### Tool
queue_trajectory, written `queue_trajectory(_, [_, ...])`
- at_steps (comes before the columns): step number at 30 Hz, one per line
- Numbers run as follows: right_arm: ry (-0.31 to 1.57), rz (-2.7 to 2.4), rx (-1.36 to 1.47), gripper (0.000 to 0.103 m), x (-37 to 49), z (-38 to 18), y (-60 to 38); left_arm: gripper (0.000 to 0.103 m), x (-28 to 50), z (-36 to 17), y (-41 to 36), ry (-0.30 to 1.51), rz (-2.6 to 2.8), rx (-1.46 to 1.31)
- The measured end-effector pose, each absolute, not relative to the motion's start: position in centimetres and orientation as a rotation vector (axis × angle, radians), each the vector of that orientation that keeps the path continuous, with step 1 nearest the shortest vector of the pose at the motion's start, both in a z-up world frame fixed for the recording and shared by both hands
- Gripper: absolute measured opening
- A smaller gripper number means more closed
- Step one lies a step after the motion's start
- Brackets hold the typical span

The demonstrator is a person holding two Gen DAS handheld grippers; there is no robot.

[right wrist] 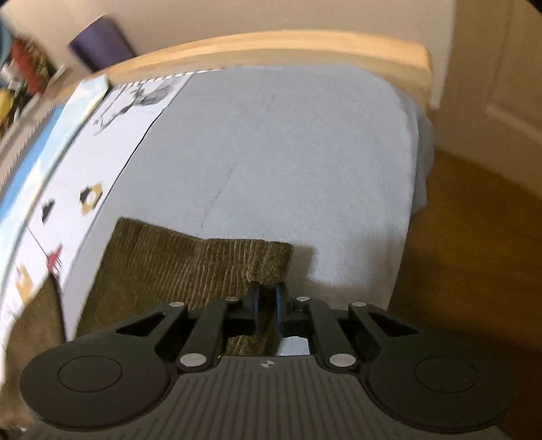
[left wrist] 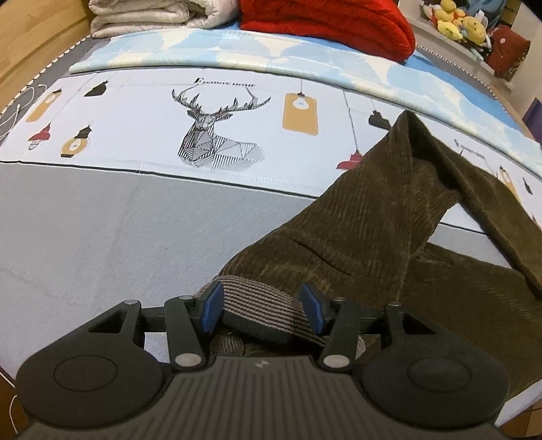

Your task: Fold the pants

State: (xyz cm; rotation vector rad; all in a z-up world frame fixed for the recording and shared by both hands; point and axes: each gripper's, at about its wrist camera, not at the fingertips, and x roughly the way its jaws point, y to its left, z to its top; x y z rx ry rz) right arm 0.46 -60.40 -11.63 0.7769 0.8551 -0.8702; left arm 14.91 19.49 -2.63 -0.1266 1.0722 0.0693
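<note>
- Right now the left gripper (left wrist: pixel 262 306) points steeply down at the bed, its blue pads (left wrist: pixel 212 306) standing well apart with the striped waistband (left wrist: pixel 257 304) of the pants (left wrist: pixel 355 230) lying between them.
- Whether those pads press on the waistband I cannot tell; the band fills most of the gap and its dark inner side curls under at 6 o'clock.
- From the waistband the brown ribbed pants run off toward 1 o'clock in the left wrist view, one leg folded back over the other and reaching the printed stripe of the sheet (left wrist: pixel 101 237).
- On that stripe a line-drawn deer (left wrist: pixel 210 135) sits at 11 o'clock from the gripper, with lamp prints on either side.
- Further back, at 12 o'clock, a red blanket (left wrist: pixel 332 23) and a pale folded blanket (left wrist: pixel 145 17) lie at the head of the bed; yellow plush toys (left wrist: pixel 457 18) are at 1 o'clock on a shelf.
- Meanwhile the right gripper (right wrist: pixel 266 304) has its fingers drawn nearly together, clamped on a corner of the pants at the cloth's right edge.
- That view is blurred; the brown cloth spreads toward 10 o'clock from the pinch, over the grey sheet.
- Beyond it a wooden bed frame (right wrist: pixel 305 44) curves across at 12 o'clock, and brown floor (right wrist: pixel 474 237) shows at 3 o'clock.
</note>
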Motion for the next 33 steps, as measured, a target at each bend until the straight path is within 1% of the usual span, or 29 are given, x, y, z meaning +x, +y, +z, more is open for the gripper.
queue_trajectory(2, [0.884,-0.926,0.697,0.018,0.7,-10.8,-59.4,0.056,15.0,-2.4,19.3,1.063,0.042,-0.135])
queue_trajectory(4, [0.855,-0.997,0.568,0.024,2.0,-9.1,-57.7,0.056,15.0,-2.4,18.3,1.065,-0.019,-0.122])
queue_trajectory(5, [0.826,-0.992,0.523,0.024,2.2,-8.3,-57.1,0.056,15.0,-2.4,17.5,1.069,-0.061,-0.099])
queue_trajectory(6, [0.783,-0.959,0.495,0.024,2.6,-7.4,-56.3,0.059,15.0,-2.6,16.4,1.074,-0.107,-0.060])
queue_trajectory(7, [0.754,-0.915,0.480,0.024,3.6,-6.7,-55.4,0.065,15.0,-2.8,15.0,1.077,-0.152,-0.001])
queue_trajectory(9, [0.723,-0.791,0.461,0.026,4.8,-5.9,-53.6,0.070,14.7,-3.5,12.3,1.078,-0.227,0.137])
queue_trajectory(10, [0.726,-0.694,0.458,0.029,5.9,-5.8,-52.4,0.071,14.5,-3.9,10.9,1.075,-0.266,0.216])
queue_trajectory(12, [0.764,-0.523,0.452,0.032,8.0,-6.0,-49.9,0.071,14.0,-5.1,8.5,1.053,-0.295,0.385])
queue_trajectory(13, [0.789,-0.445,0.442,0.032,9.2,-6.1,-48.4,0.056,13.8,-5.8,7.6,1.043,-0.295,0.481])
queue_trajectory(14, [0.812,-0.385,0.431,0.032,10.1,-6.3,-47.0,0.035,13.7,-6.6,7.2,1.048,-0.289,0.564])
queue_trajectory(15, [0.843,-0.318,0.417,0.033,11.2,-6.6,-45.4,0.016,14.0,-7.2,7.1,1.072,-0.301,0.610])
queue_trajectory(16, [0.872,-0.268,0.398,0.033,12.0,-6.6,-44.0,0.013,14.4,-7.2,7.7,1.079,-0.293,0.615])
queue_trajectory(17, [0.895,-0.227,0.371,0.033,12.9,-6.8,-42.6,0.012,15.1,-6.6,8.6,1.056,-0.254,0.592])
queue_trajectory(18, [0.911,-0.194,0.343,0.033,13.7,-6.9,-41.4,0.012,16.2,-5.3,10.3,1.010,-0.155,0.535])
queue_trajectory(21, [0.945,-0.098,0.266,0.034,15.1,-6.7,-38.1,0.017,19.2,-0.8,17.3,0.784,0.311,0.264])
queue_trajectory(22, [0.955,-0.072,0.244,0.038,15.8,-7.0,-37.0,0.020,19.7,-0.2,18.6,0.742,0.427,0.239])
queue_trajectory(23, [0.966,-0.046,0.225,0.041,16.7,-7.2,-36.2,0.024,19.8,-0.1,19.3,0.737,0.464,0.213])
queue_trajectory(24, [0.977,-0.020,0.203,0.045,17.2,-7.5,-35.3,0.034,19.7,-0.2,19.5,0.741,0.449,0.176])
queue_trajectory(25, [0.989,0.006,0.168,0.046,17.6,-7.7,-34.3,0.035,19.5,-0.2,19.3,0.746,0.409,0.141])
queue_trajectory(29, [1.016,0.081,0.008,0.047,19.2,-9.4,-31.7,0.036,19.7,-0.6,16.8,0.745,0.276,0.148])
queue_trajectory(32, [1.032,0.137,-0.148,0.048,20.5,-11.3,-29.6,0.036,20.4,-1.7,14.3,0.813,0.129,0.066])
queue_trajectory(33, [1.039,0.159,-0.195,0.049,20.6,-12.0,-29.5,0.036,20.7,-2.1,13.5,0.839,0.066,0.025])
